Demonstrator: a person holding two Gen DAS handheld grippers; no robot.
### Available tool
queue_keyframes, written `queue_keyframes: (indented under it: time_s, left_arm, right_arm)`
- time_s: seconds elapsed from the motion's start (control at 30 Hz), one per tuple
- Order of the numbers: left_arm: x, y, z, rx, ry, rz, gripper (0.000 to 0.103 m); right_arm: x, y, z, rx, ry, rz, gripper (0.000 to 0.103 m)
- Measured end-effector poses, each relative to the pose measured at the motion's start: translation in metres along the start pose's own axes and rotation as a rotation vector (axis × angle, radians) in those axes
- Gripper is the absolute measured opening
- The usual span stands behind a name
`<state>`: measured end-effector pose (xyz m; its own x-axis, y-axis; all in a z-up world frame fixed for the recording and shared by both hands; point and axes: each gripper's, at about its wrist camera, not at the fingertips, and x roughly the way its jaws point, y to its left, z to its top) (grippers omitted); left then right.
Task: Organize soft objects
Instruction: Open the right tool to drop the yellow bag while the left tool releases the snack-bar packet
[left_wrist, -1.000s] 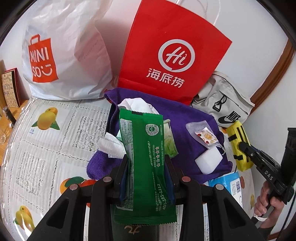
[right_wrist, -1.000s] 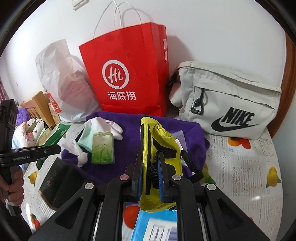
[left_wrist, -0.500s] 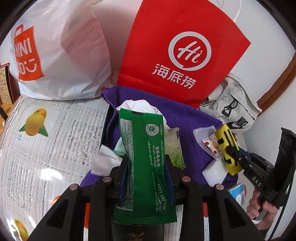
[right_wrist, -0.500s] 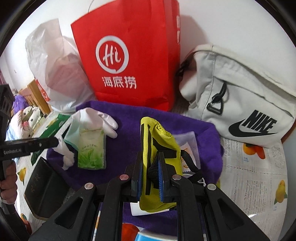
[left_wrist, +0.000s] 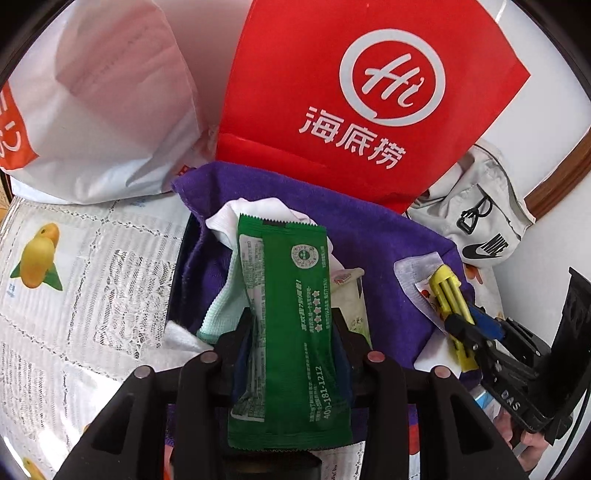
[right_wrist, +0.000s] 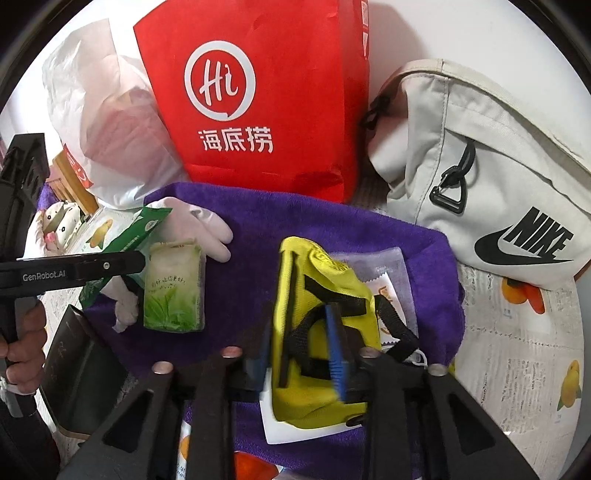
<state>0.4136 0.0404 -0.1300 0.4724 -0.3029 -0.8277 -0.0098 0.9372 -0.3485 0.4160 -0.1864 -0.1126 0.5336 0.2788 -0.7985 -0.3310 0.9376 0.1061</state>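
My left gripper (left_wrist: 291, 343) is shut on a green foil packet (left_wrist: 288, 317) and holds it over the purple towel (left_wrist: 369, 236). The packet also shows in the right wrist view (right_wrist: 125, 243). My right gripper (right_wrist: 301, 350) has widened around a yellow pouch with black straps (right_wrist: 317, 328), which lies over the towel (right_wrist: 314, 218); the pouch shows at the right of the left wrist view (left_wrist: 448, 291). On the towel lie a white glove (right_wrist: 192, 225), a green tissue pack (right_wrist: 173, 291) and a clear sachet (right_wrist: 384, 269).
A red paper bag (left_wrist: 351, 96) and a white plastic bag (left_wrist: 99, 103) stand behind the towel. A grey Nike bag (right_wrist: 498, 184) lies at the right. A dark book (right_wrist: 81, 365) lies at the left on the fruit-print tablecloth (left_wrist: 74, 280).
Both grippers have moved forward over the purple towel. The right gripper's jaws have spread wider around the yellow pouch. The left still holds the green packet.
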Motion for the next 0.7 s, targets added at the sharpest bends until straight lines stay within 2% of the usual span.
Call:
queue_keyframes:
  time_s: [0.03, 0.07, 0.17, 0.37, 0.57, 0.63, 0.7]
  left_arm:
    - [0.001, -0.001, 0.001, 0.003, 0.004, -0.006, 0.044]
    - [0.002, -0.001, 0.001, 0.009, 0.007, -0.011, 0.054]
    - [0.001, -0.003, 0.000, 0.021, 0.002, 0.017, 0.062]
    - [-0.019, 0.001, -0.005, 0.006, -0.022, 0.018, 0.065]
    - [-0.048, 0.004, -0.020, 0.008, -0.046, 0.023, 0.065]
    - [-0.056, 0.005, -0.027, 0.005, -0.053, 0.024, 0.065]
    - [-0.064, 0.005, -0.037, 0.002, -0.054, 0.025, 0.065]
  right_arm:
    - [-0.001, 0.000, 0.000, 0.002, -0.005, 0.001, 0.052]
    - [-0.002, -0.001, 0.000, 0.004, -0.013, 0.003, 0.056]
    - [-0.009, -0.002, 0.000, 0.019, -0.028, 0.007, 0.063]
    - [-0.031, 0.002, -0.005, 0.036, -0.061, 0.010, 0.063]
    - [-0.068, 0.013, -0.030, 0.054, -0.095, 0.017, 0.063]
    - [-0.081, 0.018, -0.042, 0.065, -0.100, 0.019, 0.062]
    - [-0.092, 0.024, -0.055, 0.064, -0.095, 0.022, 0.055]
